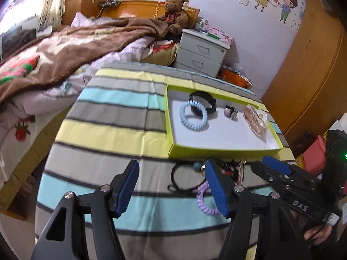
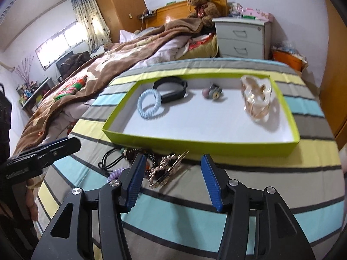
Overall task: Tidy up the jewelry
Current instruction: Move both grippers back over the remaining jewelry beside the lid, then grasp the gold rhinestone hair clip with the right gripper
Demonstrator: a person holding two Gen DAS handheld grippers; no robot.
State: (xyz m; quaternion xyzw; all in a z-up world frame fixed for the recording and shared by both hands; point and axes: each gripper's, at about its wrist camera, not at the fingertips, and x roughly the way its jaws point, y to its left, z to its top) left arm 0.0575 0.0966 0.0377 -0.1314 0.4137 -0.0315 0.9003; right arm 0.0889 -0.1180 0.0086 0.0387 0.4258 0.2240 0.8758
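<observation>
A green-rimmed tray with a white floor lies on the striped cloth. In it are a light-blue spiral hair tie, a black band, a small pink-and-grey piece and a golden hair claw. In front of the tray lies a loose pile: a black cord, a purple spiral tie and a rhinestone clip. My left gripper hangs open over the cord. My right gripper stands open above the clip, pads apart from it.
The striped cloth covers the table. Behind it are a bed with a brown blanket, a teddy bear, a white nightstand, an orange bin and a wooden wardrobe. A hand holds the right gripper.
</observation>
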